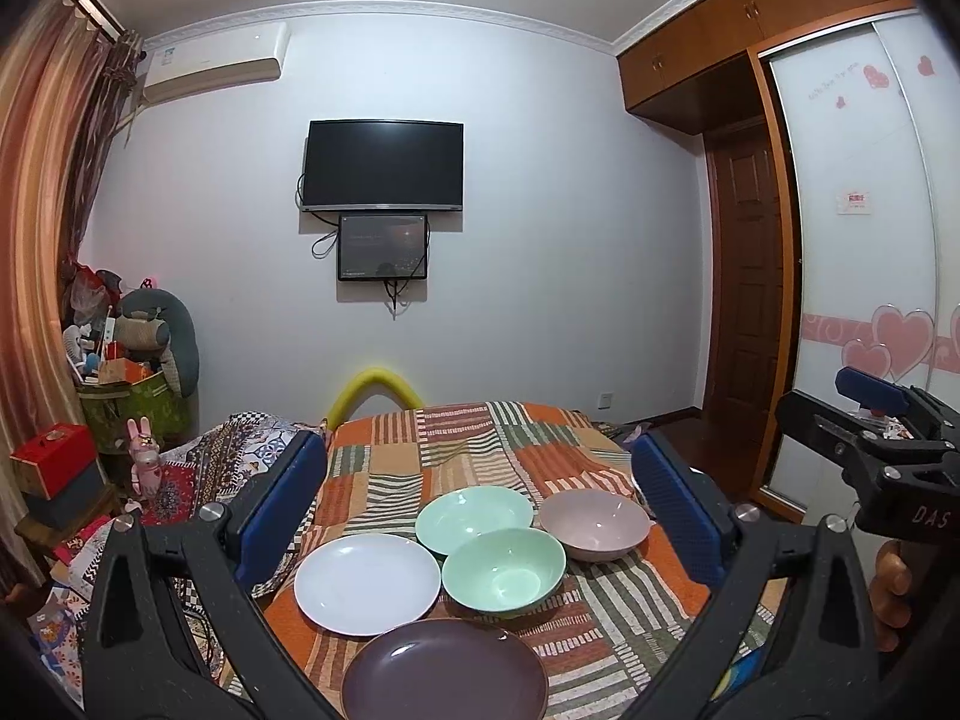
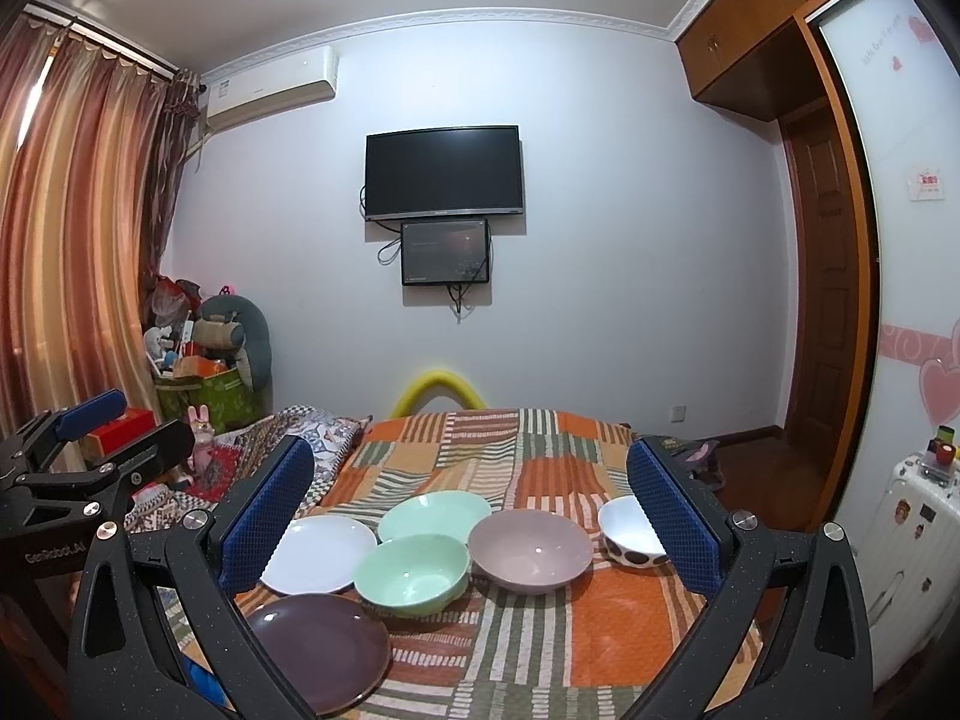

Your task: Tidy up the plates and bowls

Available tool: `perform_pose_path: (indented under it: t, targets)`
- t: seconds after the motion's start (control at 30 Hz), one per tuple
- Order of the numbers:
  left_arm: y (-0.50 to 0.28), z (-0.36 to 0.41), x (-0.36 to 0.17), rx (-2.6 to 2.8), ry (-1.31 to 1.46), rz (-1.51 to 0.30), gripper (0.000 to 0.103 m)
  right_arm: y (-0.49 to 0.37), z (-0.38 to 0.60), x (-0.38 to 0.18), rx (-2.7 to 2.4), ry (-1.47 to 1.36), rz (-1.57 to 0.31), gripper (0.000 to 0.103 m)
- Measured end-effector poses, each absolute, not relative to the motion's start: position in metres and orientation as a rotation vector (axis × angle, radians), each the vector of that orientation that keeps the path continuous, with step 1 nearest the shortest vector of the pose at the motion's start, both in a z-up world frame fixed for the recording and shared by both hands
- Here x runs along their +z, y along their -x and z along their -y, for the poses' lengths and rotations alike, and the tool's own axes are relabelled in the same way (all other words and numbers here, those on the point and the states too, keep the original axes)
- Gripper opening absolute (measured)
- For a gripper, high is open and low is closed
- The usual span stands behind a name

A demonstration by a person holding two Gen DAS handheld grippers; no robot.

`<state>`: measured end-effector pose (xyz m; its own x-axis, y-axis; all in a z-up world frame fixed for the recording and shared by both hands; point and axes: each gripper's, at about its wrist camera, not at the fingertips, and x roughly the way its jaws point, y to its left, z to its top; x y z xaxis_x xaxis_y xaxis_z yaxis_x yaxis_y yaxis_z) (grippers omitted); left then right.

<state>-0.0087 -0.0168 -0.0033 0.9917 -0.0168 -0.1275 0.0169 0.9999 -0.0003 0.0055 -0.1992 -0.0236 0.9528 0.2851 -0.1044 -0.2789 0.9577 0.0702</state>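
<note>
On a patchwork cloth [image 1: 480, 456] [image 2: 606, 618] lie a white plate [image 1: 367, 583] [image 2: 318, 553], a dark purple plate [image 1: 444, 672] [image 2: 318, 651], a green plate [image 1: 474, 517] [image 2: 433, 515], a green bowl [image 1: 504, 571] [image 2: 411, 575] and a pink bowl [image 1: 594, 523] [image 2: 530, 549]. A white bowl with dark spots [image 2: 630, 534] sits at the right, partly behind a blue pad. My left gripper [image 1: 480, 501] hovers open above the dishes, holding nothing. My right gripper [image 2: 471, 504] is open too and holds nothing. Each gripper shows at the edge of the other's view.
Behind the cloth a yellow foam arch [image 1: 375, 387] stands against the wall under a television [image 1: 383, 165]. Boxes, toys and a green bag [image 1: 138, 402] crowd the left corner. A white suitcase [image 2: 912, 510] stands at the right by a wardrobe door [image 1: 870, 210].
</note>
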Motion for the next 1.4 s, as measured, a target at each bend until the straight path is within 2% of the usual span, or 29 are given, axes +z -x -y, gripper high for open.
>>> perform_pose_path:
  t: [1.4]
  targets:
    - [0.005, 0.005, -0.001, -0.015, 0.041, -0.142, 0.103, 0.0, 0.193, -0.022, 0.304, -0.051, -0.108, 0.103]
